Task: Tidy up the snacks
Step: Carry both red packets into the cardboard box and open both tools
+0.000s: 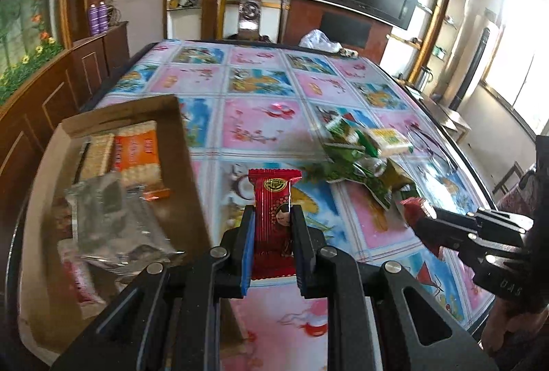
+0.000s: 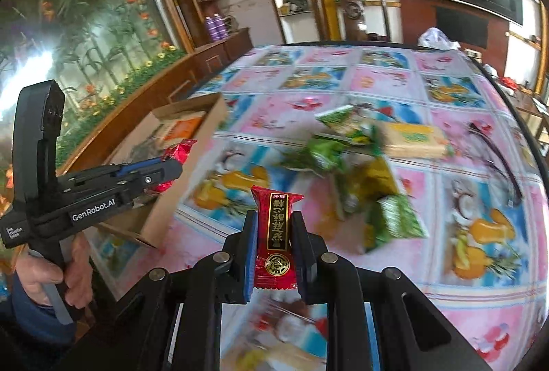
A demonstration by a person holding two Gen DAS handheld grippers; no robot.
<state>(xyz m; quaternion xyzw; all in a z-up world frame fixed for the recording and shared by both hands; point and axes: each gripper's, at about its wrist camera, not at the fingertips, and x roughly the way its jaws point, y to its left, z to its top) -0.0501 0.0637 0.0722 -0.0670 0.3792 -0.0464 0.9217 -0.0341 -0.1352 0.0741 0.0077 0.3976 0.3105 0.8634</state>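
My left gripper (image 1: 272, 213) is shut on a red snack packet (image 1: 273, 199) printed with a cartoon face, held upright above the table just right of the cardboard box (image 1: 192, 165). My right gripper (image 2: 273, 220) is shut on a second red packet (image 2: 277, 233) with gold lettering. In the left wrist view the right gripper (image 1: 423, 216) shows at the right with its red packet (image 1: 413, 208). The right wrist view shows the left gripper (image 2: 171, 165) at the left by the box (image 2: 192, 178), its red packet (image 2: 178, 149) sticking out. Green snack packets (image 1: 346, 158) and a yellow cracker pack (image 1: 389, 141) lie mid-table.
The box holds an orange cracker pack (image 1: 137, 154), a clear wrapper (image 1: 116, 220) and other snacks. A floral tablecloth (image 1: 260, 117) covers the table. A black cable (image 2: 497, 161) lies at the right. A white bag (image 1: 319, 39) and a chair (image 1: 250, 7) stand at the far edge.
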